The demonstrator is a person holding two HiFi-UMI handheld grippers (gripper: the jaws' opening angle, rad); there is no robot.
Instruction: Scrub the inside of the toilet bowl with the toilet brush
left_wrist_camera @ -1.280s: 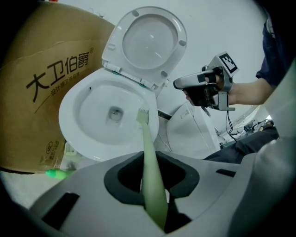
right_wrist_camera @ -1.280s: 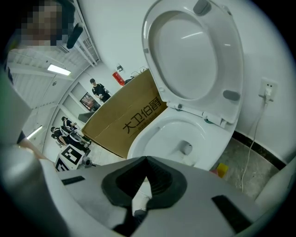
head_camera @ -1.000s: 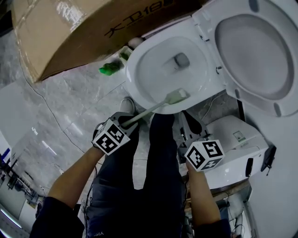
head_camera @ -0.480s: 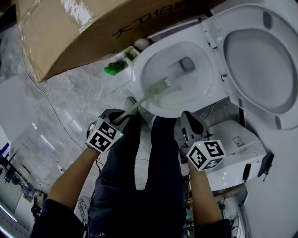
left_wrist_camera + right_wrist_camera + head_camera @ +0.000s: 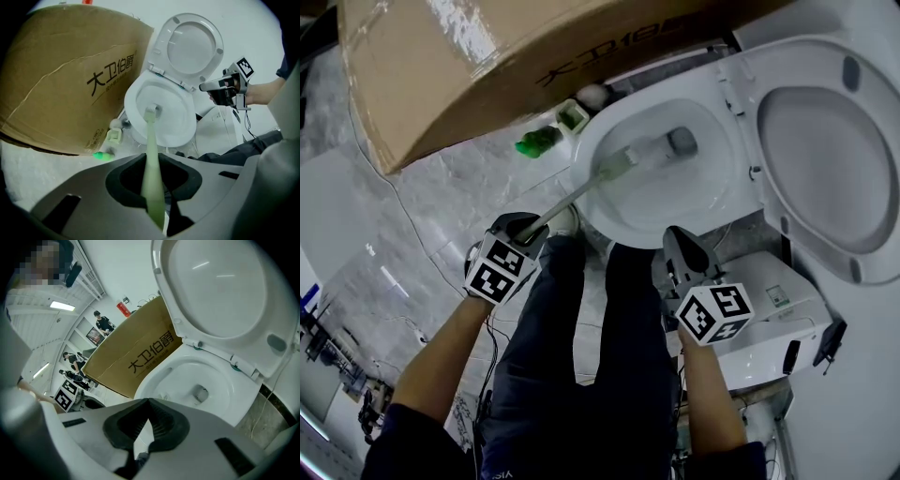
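A person stands over an open toilet bowl (image 5: 602,208), the left gripper (image 5: 522,228) clamped on the pale green handle of a toilet brush (image 5: 577,190). The brush slants up and away from the jaws, and its head sits inside the bowl against the near-left wall, just short of the drain. The left gripper view shows the handle (image 5: 151,150) pinched between the dark pads and running straight to the bowl (image 5: 135,96). The right gripper (image 5: 683,249) hangs beside the bowl's near rim with its jaws pressed together on nothing, as the right gripper view (image 5: 149,402) confirms. The seat and lid (image 5: 830,155) stand raised at right. A large cardboard box (image 5: 478,66) leans over the floor to the bowl's left, with a green bottle (image 5: 538,142) lying between the two.
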